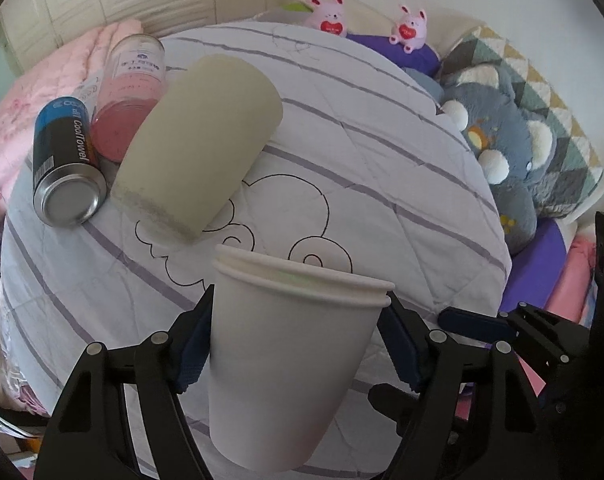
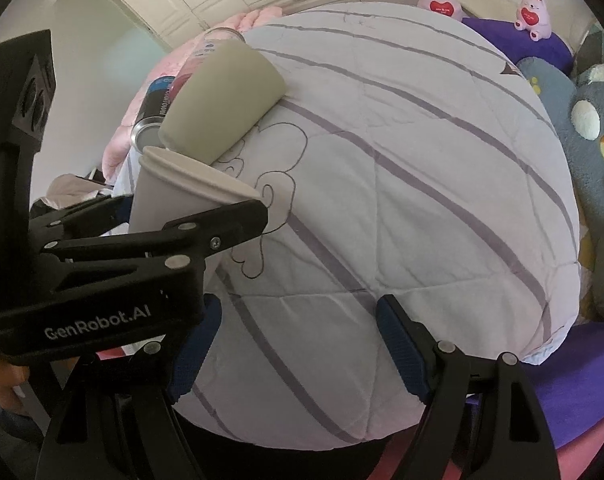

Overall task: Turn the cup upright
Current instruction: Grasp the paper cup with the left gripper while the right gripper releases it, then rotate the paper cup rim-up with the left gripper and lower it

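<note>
A white paper cup (image 1: 290, 356) is held upright, rim up and slightly tilted, between the blue pads of my left gripper (image 1: 296, 344), which is shut on its sides above the striped quilt (image 1: 402, 184). In the right wrist view the same cup (image 2: 174, 204) shows at the left, clamped by the left gripper (image 2: 206, 220). My right gripper (image 2: 298, 340) is open and empty, low over the near part of the quilt (image 2: 402, 184).
A beige tumbler (image 1: 198, 148) lies on its side on the quilt, with a blue-black can (image 1: 64, 160) and a pink clear bottle (image 1: 128, 96) lying beside it. Two pink plush rabbits (image 1: 330, 16) and a grey plush toy (image 1: 510, 148) sit at the back and right.
</note>
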The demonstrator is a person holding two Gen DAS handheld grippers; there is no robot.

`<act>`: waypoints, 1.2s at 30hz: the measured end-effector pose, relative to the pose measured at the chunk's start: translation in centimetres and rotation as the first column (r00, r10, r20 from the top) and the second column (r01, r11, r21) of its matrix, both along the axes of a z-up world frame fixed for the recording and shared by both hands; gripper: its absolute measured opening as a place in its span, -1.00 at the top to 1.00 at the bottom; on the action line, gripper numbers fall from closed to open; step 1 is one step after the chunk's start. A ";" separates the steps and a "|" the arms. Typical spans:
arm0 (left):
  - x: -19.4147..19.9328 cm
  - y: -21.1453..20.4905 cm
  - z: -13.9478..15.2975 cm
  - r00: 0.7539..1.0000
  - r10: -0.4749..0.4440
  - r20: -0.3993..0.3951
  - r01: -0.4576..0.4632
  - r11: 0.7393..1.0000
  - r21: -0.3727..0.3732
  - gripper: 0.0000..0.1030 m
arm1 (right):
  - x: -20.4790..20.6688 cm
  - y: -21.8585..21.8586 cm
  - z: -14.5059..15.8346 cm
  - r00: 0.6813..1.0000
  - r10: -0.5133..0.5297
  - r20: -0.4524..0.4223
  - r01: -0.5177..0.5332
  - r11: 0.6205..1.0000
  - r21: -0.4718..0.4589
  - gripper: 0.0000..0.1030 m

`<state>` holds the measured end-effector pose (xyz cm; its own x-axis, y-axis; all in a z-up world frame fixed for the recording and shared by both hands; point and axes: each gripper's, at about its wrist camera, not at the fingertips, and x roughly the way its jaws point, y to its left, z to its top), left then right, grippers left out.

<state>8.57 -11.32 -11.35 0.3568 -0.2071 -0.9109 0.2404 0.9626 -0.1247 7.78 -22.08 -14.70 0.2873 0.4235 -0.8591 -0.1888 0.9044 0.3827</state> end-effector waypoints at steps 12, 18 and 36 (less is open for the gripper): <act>0.1 2.0 1.5 0.994 0.088 0.059 -0.083 0.993 -0.080 -0.47 | -0.4 1.8 1.1 0.998 0.059 0.029 -0.061 0.994 0.091 -0.57; -0.1 3.4 2.2 0.989 0.121 0.086 -0.109 0.986 -0.127 -0.47 | -0.7 2.9 2.4 0.988 0.130 0.079 -0.140 0.981 0.137 -0.57; -0.4 5.2 1.8 0.989 0.124 0.083 -0.113 0.986 -0.126 -0.35 | 1.0 4.6 1.3 0.989 0.103 0.110 -0.111 0.992 0.067 -0.57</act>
<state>8.20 -6.10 -9.57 0.4654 -0.2653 -0.8444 0.1415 0.9640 -0.2249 8.74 -17.49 -13.36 0.3252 0.5168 -0.7919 -0.3261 0.8474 0.4191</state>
